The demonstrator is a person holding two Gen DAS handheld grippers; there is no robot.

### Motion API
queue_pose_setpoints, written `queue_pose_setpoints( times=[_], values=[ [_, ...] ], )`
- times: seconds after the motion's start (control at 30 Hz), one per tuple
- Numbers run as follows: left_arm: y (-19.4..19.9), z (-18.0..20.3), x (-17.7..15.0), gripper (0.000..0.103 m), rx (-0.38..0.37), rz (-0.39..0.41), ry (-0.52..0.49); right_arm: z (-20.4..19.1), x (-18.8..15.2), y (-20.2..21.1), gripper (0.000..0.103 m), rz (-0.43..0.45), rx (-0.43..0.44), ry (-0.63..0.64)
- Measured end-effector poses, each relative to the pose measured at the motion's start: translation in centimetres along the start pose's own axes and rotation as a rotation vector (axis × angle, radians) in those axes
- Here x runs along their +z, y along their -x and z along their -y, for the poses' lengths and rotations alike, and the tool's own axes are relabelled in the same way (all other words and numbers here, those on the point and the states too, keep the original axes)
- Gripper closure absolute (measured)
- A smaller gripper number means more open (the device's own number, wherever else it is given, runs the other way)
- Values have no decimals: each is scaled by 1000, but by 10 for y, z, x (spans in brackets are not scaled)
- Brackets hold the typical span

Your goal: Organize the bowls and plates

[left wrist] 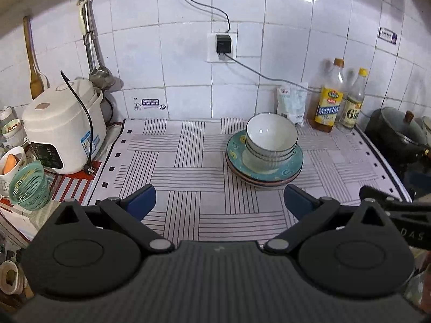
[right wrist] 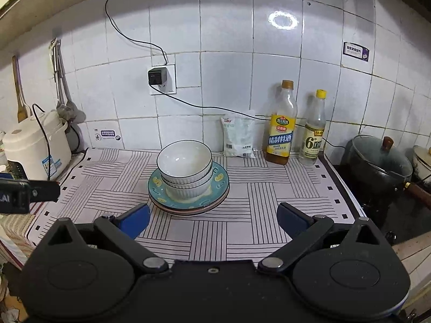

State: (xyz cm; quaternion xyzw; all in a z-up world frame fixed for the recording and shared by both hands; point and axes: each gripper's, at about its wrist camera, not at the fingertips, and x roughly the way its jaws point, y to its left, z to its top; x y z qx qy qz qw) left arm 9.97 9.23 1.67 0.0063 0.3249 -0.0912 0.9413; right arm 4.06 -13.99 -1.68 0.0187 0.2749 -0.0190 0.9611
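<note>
A stack of white ribbed bowls (left wrist: 270, 140) sits nested on a stack of plates, the top one teal with yellow marks (left wrist: 289, 168), on the striped cloth. The same bowls (right wrist: 185, 171) and teal plate (right wrist: 219, 185) show in the right wrist view. My left gripper (left wrist: 219, 202) is open and empty, held back from the stack, which lies ahead and to its right. My right gripper (right wrist: 214, 219) is open and empty, just short of the plates' near rim. The right gripper's body shows at the left view's right edge (left wrist: 398, 215).
A white rice cooker (left wrist: 63, 126) and green basket (left wrist: 29, 185) stand at the left. Two bottles (right wrist: 281, 126) (right wrist: 313, 132) and a white packet (right wrist: 238, 137) stand against the tiled wall. A dark lidded pot (right wrist: 377, 161) sits on the stove at the right.
</note>
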Motion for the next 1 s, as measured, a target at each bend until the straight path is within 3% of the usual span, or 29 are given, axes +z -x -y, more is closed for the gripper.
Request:
queue_pose_setpoints(
  times=[1.0],
  values=[
    [5,-1,-7,0,23,19,-1,-2,-1,-1,1,-2,-44,9]
  ],
)
